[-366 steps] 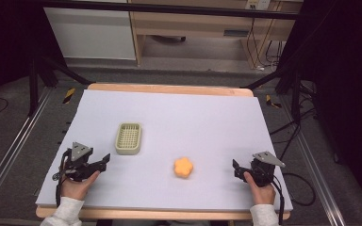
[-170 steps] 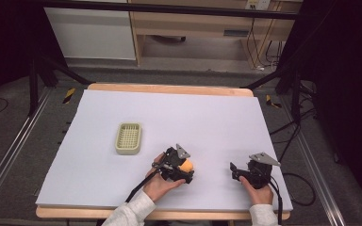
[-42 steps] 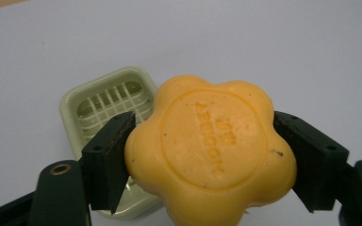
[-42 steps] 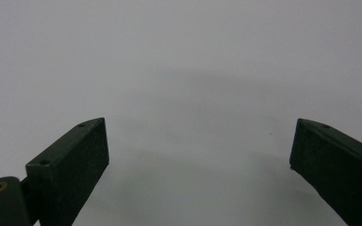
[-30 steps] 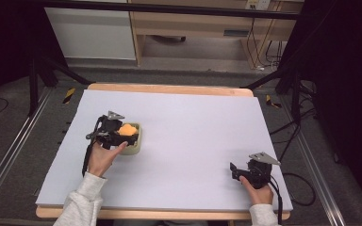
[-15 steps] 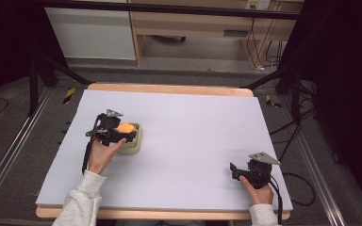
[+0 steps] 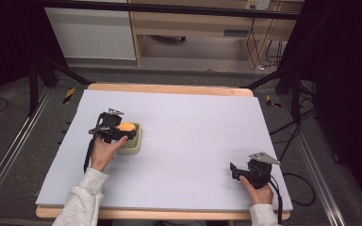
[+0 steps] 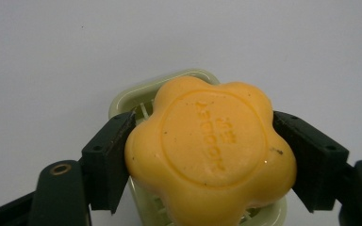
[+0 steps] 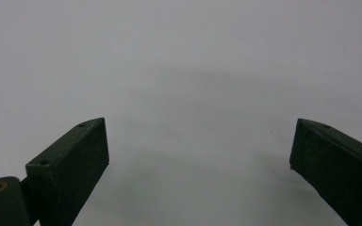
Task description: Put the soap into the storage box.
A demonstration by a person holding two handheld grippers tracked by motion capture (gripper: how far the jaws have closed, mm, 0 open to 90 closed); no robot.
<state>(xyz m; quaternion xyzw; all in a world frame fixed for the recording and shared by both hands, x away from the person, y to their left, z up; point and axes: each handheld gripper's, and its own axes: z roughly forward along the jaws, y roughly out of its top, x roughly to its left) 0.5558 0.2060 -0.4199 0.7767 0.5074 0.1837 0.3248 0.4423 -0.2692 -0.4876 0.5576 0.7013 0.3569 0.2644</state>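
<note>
Your left gripper (image 7: 118, 133) has carried the orange flower-shaped soap (image 8: 210, 150) from the middle of the white table (image 7: 193, 132) to the pale green soap dish (image 7: 134, 143) at about nine o'clock on the table, and over the past second it has eased lower. The jaws are clenched on the soap's sides; it hangs just above the dish, so letting go is what remains. Your right gripper (image 7: 243, 170) rests at five o'clock, jaws spread wide and empty.
</note>
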